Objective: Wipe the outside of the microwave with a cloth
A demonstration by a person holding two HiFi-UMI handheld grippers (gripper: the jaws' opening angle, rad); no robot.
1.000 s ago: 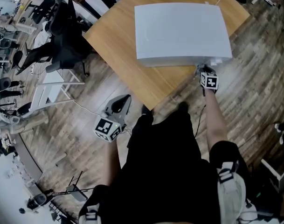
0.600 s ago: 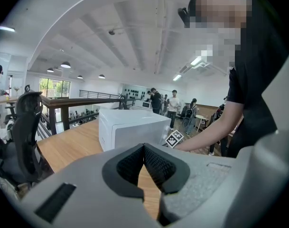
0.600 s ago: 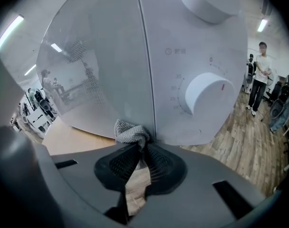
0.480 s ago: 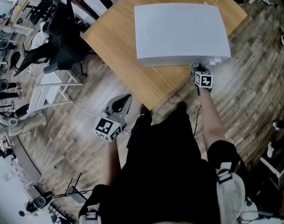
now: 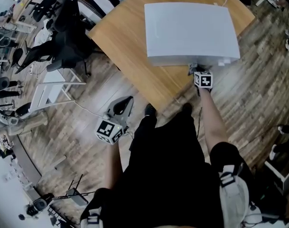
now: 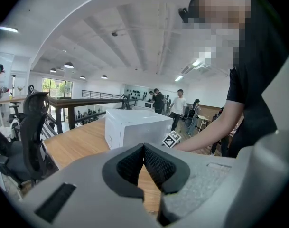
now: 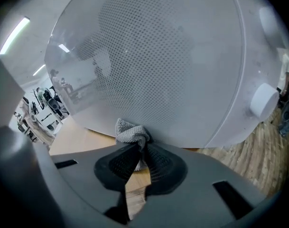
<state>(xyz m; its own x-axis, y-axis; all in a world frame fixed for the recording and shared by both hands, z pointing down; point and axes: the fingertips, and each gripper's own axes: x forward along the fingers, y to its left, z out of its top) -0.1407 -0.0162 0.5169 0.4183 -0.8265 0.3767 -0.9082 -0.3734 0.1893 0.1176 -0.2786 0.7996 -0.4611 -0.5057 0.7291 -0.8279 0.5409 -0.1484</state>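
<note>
Seen from the head view, a white microwave (image 5: 189,30) sits on a wooden worktop (image 5: 123,46) near its front edge, while the person standing before it reaches the right tool (image 5: 195,69) up to the lower front of the oven, toward its right-hand end. The left tool (image 5: 125,102) hangs low at the person's side over the plank floor (image 5: 258,94), well apart from the worktop's things. A black office chair (image 5: 63,42) stands off the worktop's left side. In the left gripper view, the left tool (image 6: 144,147) is clenched, its dark pads meeting at the tips with nothing between them; beyond it the microwave (image 6: 135,129) stands on the worktop (image 6: 82,141), the right tool's marker cube (image 6: 172,138) shows at the oven's front, and several people (image 6: 180,106) stand far back in the room. In the right gripper view, the right tool (image 7: 139,151) is clamped on a bunched grey cloth (image 7: 132,133), which is pressed against the bottom edge of the microwave's perforated door (image 7: 158,65); a round white knob (image 7: 264,99) sits on the panel to the right, with the worktop (image 7: 82,139) below.
</note>
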